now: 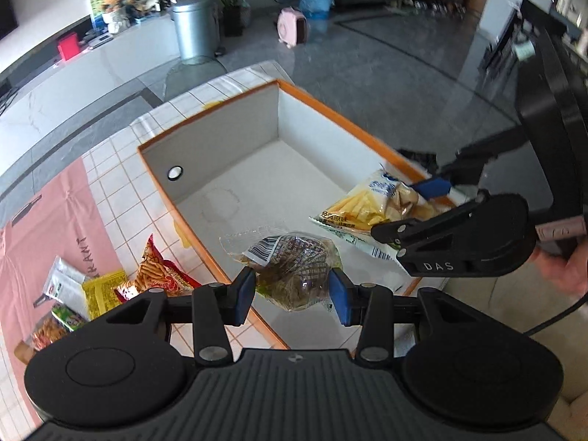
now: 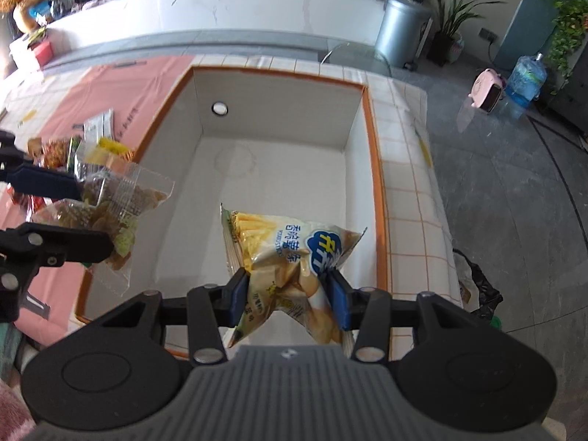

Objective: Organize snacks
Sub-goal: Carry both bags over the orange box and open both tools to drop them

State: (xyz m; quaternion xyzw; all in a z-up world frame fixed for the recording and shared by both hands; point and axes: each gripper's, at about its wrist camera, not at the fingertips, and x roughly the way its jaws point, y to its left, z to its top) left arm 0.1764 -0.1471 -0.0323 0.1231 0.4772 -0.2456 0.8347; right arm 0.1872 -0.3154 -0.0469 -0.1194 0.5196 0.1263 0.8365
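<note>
My left gripper is shut on a clear packet of brown snacks, held above the near edge of the open white box with orange rim. My right gripper is shut on a yellow bag of potato sticks, held over the box's near right part. In the left wrist view the right gripper and its yellow bag hang over the box's right side. In the right wrist view the left gripper and its clear packet are at the left. The box interior is empty.
Several loose snack packets lie on the pink cloth and white tiled tabletop left of the box; they also show in the right wrist view. A black bag hangs off the table's right edge. A metal bin stands on the floor beyond.
</note>
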